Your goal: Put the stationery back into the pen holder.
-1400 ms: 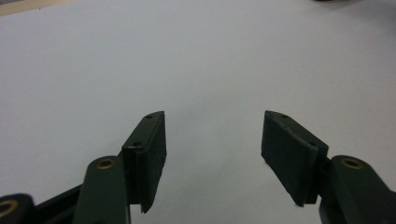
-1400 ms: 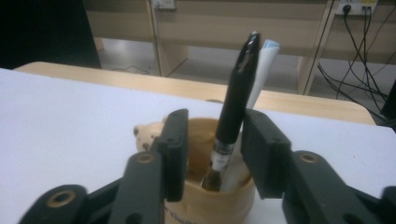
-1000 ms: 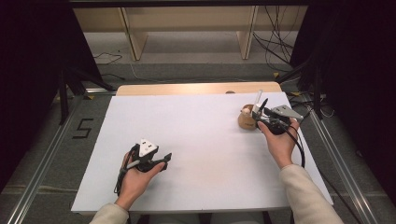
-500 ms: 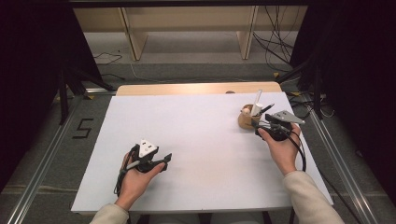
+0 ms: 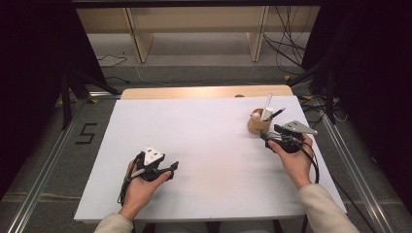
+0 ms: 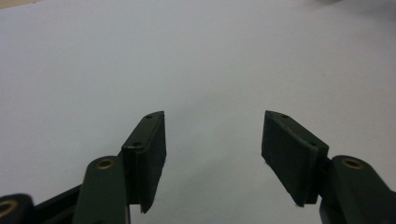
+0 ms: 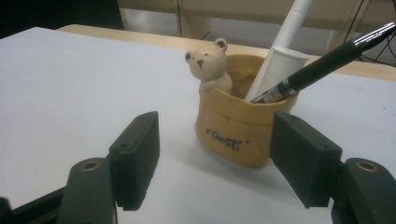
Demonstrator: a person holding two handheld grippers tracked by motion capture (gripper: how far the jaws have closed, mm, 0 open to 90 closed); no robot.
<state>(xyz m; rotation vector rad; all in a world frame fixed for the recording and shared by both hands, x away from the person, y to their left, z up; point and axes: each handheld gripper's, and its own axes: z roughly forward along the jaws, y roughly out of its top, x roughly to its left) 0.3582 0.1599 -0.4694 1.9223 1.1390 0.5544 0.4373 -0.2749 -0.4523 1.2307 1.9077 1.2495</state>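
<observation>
A tan holder with a small bear figure [image 5: 259,125] [image 7: 233,135] stands at the far right of the white table [image 5: 194,121]. Inside it lean a white pen [image 5: 266,110] [image 7: 285,51] and a black pen [image 5: 278,113] [image 7: 322,60]. My right gripper [image 5: 269,137] [image 7: 215,123] points at the holder from just in front of it. Its jaws have just been opening, they stand apart, and nothing is between the pads. My left gripper [image 5: 171,170] [image 6: 212,135] rests low over the near left of the table, open and with nothing in it.
A wooden strip [image 5: 194,92] runs along the table's far edge, with shelf legs [image 5: 138,39] beyond it. Cables [image 5: 291,43] lie on the floor at the back right. Metal rails [image 5: 43,165] flank the table on both sides.
My right gripper has drawn back from the holder toward the near edge, with its jaws wider apart. The left hand has kept still.
</observation>
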